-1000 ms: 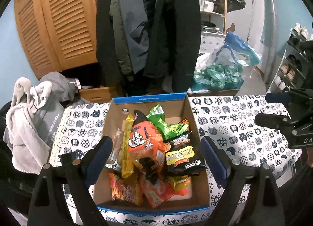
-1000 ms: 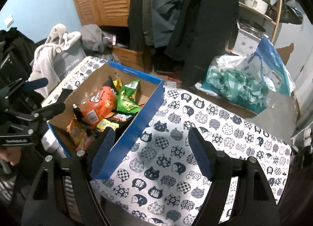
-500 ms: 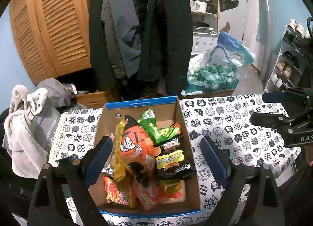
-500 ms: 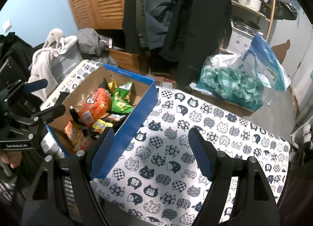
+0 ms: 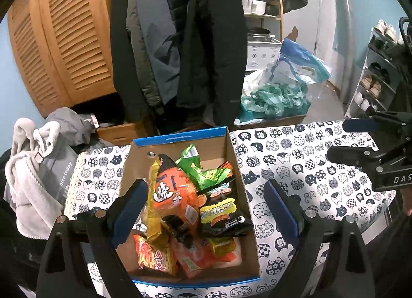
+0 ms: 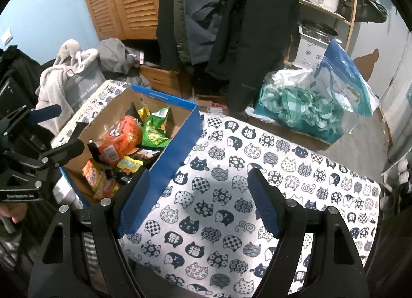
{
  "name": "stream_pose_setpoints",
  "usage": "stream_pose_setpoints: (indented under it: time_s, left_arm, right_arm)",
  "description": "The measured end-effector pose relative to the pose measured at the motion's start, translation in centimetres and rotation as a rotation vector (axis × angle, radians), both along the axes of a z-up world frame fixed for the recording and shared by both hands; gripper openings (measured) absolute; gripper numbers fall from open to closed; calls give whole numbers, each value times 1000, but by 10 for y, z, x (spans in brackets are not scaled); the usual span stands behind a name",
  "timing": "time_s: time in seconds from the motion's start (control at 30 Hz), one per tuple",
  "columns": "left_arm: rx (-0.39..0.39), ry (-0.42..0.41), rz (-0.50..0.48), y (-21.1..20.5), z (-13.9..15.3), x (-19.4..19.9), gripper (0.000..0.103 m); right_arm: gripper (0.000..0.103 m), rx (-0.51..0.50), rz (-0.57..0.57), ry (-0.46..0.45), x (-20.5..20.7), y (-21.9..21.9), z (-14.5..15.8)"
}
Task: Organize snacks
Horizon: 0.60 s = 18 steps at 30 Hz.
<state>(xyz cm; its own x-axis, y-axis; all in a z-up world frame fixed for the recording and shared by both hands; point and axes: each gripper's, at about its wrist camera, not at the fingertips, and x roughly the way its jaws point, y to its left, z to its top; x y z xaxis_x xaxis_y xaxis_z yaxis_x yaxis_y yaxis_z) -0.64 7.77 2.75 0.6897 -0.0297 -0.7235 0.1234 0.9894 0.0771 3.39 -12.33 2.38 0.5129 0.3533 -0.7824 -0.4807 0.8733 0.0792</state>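
A blue-edged cardboard box (image 5: 233,158) sits on the left part of a table covered with a cat-print cloth (image 5: 303,169), and it holds all the snacks in sight. On top lies a large orange snack bag (image 5: 175,195) with a white character on it, its dark end toward the camera. Beside it, toward the far wall of the box, is a crumpled green packet (image 5: 198,169); a black packet with a yellow label (image 5: 221,213) rests against the box's right wall. A yellow stick pack (image 5: 154,195) runs along the orange bag's left side, and red-orange packets (image 5: 154,256) fill the near corner.

The left gripper (image 5: 206,210) hangs above the box with its blue-padded fingers (image 5: 131,210) spread wide, nothing between them and no pad touching a packet. The right gripper (image 6: 198,202) hovers over the bare cloth to the right of the box (its left finger overlaps the box's blue side wall in the right wrist view, though whether they touch I cannot tell), its jaws also wide apart and empty.

Behind the table hang dark coats (image 5: 206,40) in front of a louvred wooden wardrobe (image 5: 64,35), with a grey fleece (image 5: 28,169) heaped at the left and a box of green checked fabric (image 5: 275,97) on the floor.
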Motion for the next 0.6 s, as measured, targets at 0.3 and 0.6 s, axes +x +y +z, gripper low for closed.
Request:
stream_pose_setpoints:
  time_s: [0.3,0.6]
  left_arm:
    - [-1,-1,-3,-1,0,1,93]
    - [-3,0,5,-1,2,1,93]
  right_arm:
    - [77,-3,0,2,-1,-1,1]
    - [77,-2,0,2,-1,-1,2]
